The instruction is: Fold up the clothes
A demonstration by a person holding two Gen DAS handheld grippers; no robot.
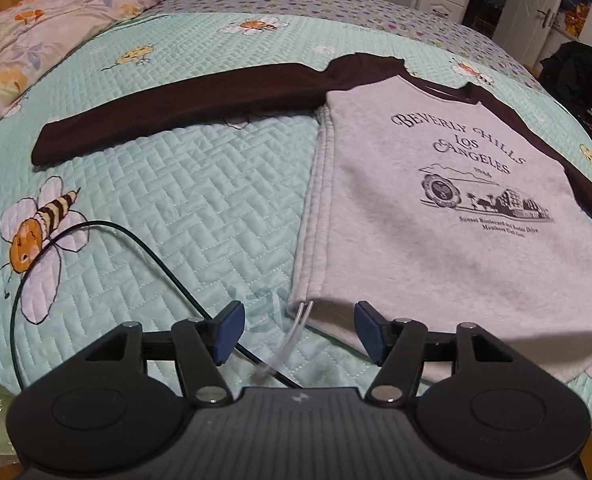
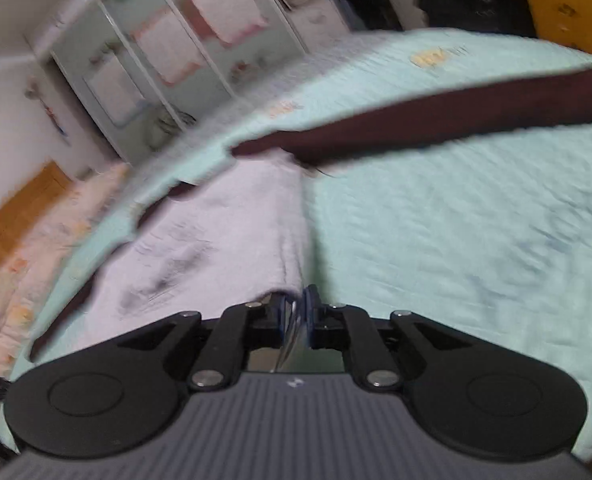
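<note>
- The sweatshirt (image 1: 436, 200) lies flat, print side up, on the bed (image 1: 184, 184), its hem toward the near edge and one dark sleeve (image 1: 176, 112) stretched out sideways.
- It looks like soft, thick fleece: limp, light, likely to sag and drag.
- Left hand-held gripper (image 1: 296, 332) hangs agape at the hem corner.
- Right hand-held gripper (image 2: 296, 312) is pinched together, seemingly on a fabric edge; blur hides it.
- Seams and cuffs offer the firmest hold.
</note>
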